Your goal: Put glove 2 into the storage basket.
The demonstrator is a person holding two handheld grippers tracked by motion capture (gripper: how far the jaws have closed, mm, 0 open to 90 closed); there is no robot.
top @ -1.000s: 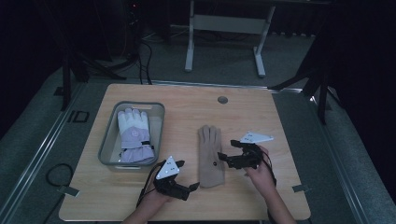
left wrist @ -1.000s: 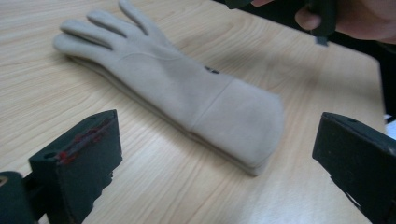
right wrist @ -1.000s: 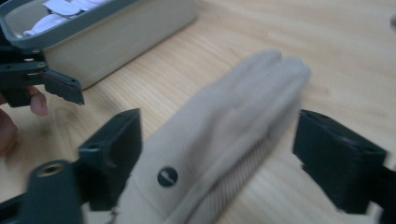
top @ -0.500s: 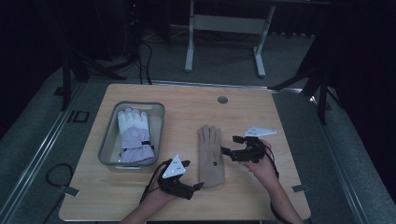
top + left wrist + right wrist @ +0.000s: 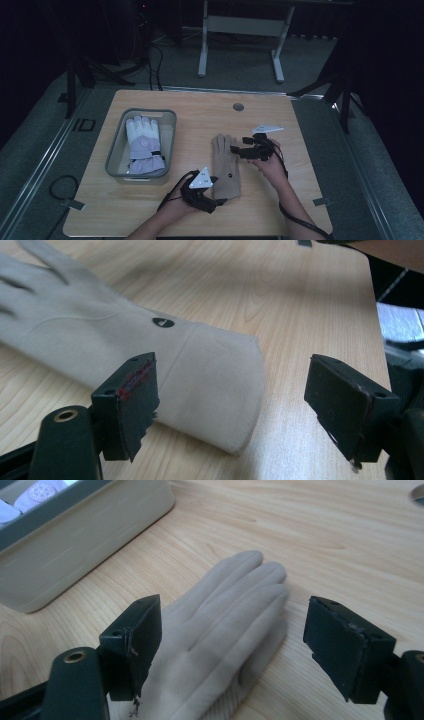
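Two gloves showed: one beige glove [image 5: 226,162] flat mid-table [image 5: 280,210], one white glove [image 5: 144,145] in the single grey bin [image 5: 113,155]. The left gripper [image 5: 220,201] at its cuff and the right gripper [image 5: 236,150] at its fingers were closing, pads untouching. Bare wood lay around.

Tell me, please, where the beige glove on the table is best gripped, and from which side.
Probably at its two ends. The beige glove lies flat, cuff toward the person, fingers away. The left gripper, jaws just closing, straddles the cuff corner from the near side; that free hem edge could be pinched. The right gripper, also closing, comes over the fingertips from the right. The flat middle offers no edge.
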